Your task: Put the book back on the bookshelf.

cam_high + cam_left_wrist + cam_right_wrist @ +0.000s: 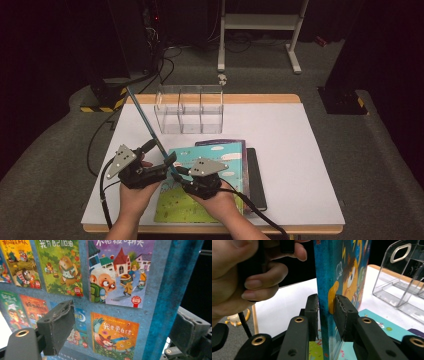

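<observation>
Blue book (148,124) stands on edge, left of centre in the high view. Right claw (325,311) grips its lower edge; left claw (125,325) gapes around it. Next: carry it up-frame into the clear organizer (189,110).

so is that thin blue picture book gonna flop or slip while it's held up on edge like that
The blue picture book is thin, yet it stands straight, so probably fairly stiff. Its cover looks glossy, so it may slip. The right gripper has its jaws at the lower edge, the left gripper beside it; it looks light but apt to tip if let go.
</observation>
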Demonstrator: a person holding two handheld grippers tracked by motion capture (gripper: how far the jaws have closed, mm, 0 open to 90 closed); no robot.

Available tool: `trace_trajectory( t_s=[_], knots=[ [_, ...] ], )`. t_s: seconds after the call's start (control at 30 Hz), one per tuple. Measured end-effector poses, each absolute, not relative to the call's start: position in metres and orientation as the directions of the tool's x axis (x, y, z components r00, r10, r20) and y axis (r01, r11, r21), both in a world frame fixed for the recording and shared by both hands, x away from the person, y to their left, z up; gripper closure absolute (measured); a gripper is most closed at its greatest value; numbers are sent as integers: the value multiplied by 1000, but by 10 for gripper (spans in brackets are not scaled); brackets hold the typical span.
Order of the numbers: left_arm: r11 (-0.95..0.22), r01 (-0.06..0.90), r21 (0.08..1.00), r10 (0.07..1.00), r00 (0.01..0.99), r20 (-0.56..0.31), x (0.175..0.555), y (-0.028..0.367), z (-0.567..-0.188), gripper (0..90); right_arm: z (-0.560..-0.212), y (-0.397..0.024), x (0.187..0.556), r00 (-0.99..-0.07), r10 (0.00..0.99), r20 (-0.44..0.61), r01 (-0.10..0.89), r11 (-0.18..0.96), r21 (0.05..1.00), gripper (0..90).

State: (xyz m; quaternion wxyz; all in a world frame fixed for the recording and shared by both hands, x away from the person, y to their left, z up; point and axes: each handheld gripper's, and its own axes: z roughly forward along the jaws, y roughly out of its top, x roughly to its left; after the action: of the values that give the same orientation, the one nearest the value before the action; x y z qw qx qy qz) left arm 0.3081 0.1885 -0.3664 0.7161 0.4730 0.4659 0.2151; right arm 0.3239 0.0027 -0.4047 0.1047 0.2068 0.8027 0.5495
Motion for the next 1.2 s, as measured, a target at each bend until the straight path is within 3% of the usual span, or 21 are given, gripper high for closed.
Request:
trace_trajectory(
  t_s=[0.4,0.5,0.67,0.83,0.93,1.2],
  knots=[
    [423,110,899,790,440,-426,305,189,-368,156,-411,15,317,-910,409,72,220,327,919,700],
    [416,105,903,799,433,-418,305,189,-368,162,-409,14,316,-917,391,80,226,343,912,602],
    [400,95,912,817,414,-402,306,189,-370,172,-399,-5,315,-904,419,81,239,340,909,534],
    [383,86,920,833,399,-384,305,189,-370,192,-392,-40,319,-864,502,21,215,331,919,495],
    [377,79,923,840,391,-376,305,188,-370,204,-393,-69,324,-796,605,-36,189,303,934,485],
    [347,78,934,858,375,-350,305,192,-372,256,-405,-150,343,-622,783,0,225,179,958,467]
  ],
)
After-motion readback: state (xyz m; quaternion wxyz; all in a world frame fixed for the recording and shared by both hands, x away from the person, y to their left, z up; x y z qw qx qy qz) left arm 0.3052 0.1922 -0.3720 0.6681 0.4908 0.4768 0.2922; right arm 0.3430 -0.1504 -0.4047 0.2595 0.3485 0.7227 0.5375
